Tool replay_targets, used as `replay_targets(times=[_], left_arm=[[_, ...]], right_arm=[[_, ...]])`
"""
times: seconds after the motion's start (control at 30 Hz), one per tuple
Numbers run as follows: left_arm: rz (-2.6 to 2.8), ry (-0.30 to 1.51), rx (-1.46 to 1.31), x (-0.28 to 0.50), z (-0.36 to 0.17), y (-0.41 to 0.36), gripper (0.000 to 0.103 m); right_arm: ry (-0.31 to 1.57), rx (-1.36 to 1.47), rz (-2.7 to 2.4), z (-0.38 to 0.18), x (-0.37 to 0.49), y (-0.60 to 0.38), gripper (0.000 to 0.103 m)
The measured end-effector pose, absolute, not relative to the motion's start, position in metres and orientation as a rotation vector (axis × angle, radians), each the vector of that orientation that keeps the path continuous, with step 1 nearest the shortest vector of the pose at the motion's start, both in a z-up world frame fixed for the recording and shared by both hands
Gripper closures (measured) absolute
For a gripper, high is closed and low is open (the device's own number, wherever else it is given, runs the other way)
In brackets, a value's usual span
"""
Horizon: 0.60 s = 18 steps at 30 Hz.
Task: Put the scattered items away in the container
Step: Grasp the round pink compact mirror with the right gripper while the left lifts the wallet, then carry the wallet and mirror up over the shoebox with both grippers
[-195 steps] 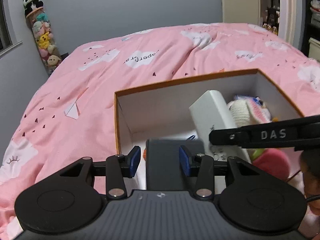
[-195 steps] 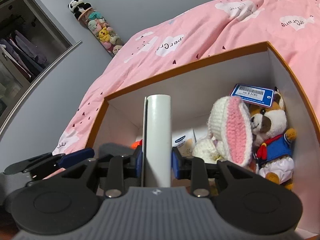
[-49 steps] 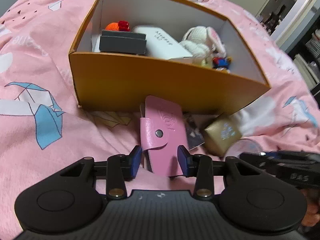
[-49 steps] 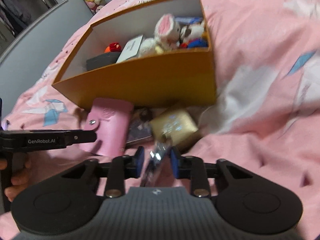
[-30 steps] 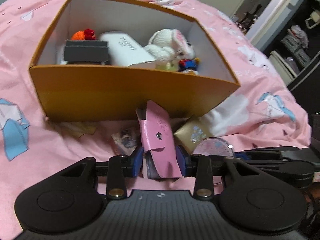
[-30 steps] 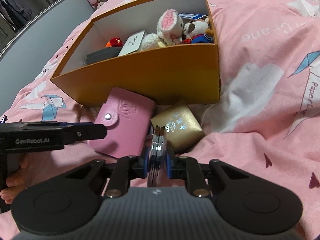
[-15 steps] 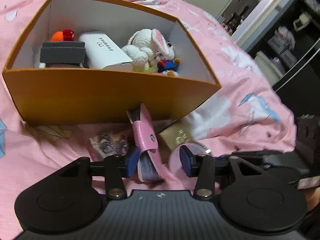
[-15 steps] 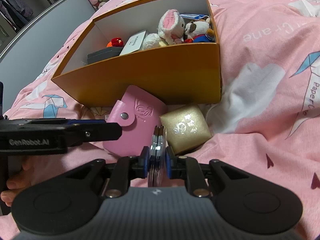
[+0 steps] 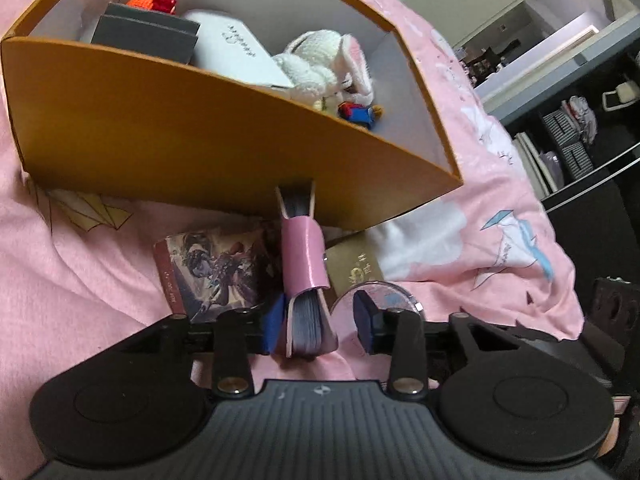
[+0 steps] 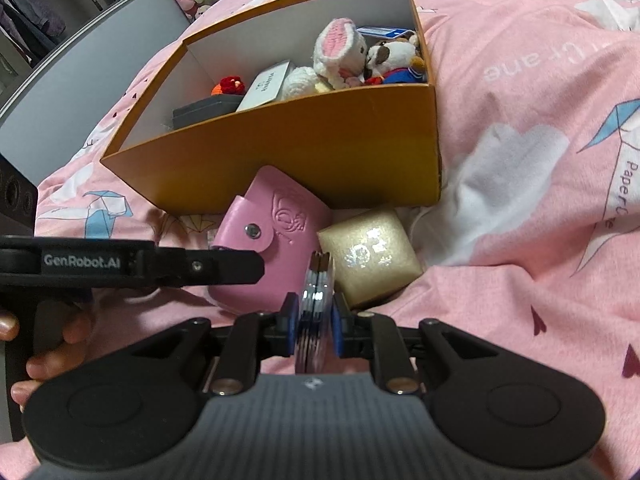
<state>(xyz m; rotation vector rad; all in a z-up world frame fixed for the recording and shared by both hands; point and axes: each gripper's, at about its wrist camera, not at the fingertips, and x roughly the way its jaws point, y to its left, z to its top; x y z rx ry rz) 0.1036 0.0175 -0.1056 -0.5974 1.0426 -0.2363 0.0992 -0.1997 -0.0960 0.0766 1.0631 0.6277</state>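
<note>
An orange box (image 9: pixel 168 136) stands on the pink bed; it also shows in the right wrist view (image 10: pixel 304 148) and holds plush toys, a white box and a grey case. A pink snap wallet (image 9: pixel 302 256) stands on edge between my left gripper (image 9: pixel 318 326) jaws, which are open, the left pad against it. The wallet also shows in the right wrist view (image 10: pixel 272 248). My right gripper (image 10: pixel 314 322) is shut on a round clear disc case (image 10: pixel 316 300), held on edge. A gold box (image 10: pixel 370 256) lies just ahead of it.
A picture card pack (image 9: pixel 212 268) lies on the duvet left of the wallet. The gold box (image 9: pixel 354 268) and the disc (image 9: pixel 380 296) show right of the wallet. Shelves and a doorway (image 9: pixel 560 92) are at the far right.
My left gripper has opened wider around the pink wallet, which has turned from flat to standing on edge. My right gripper stays shut on the disc, hardly moved.
</note>
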Motion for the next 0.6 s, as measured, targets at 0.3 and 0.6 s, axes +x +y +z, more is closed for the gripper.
replay_targets(times=[0.3,0.6], left_arm=[[-0.188,1.066,-0.554,0.101,-0.111,0.014,0.083],[-0.176,0.991,-0.489,0.086,-0.088,0.013,0.084]], right_arm=[[1.047,0.081,0.636,-0.093,0.098,-0.201,0.088],[0.989,0.083,0.649,-0.078,0.095,-0.202,0.088]])
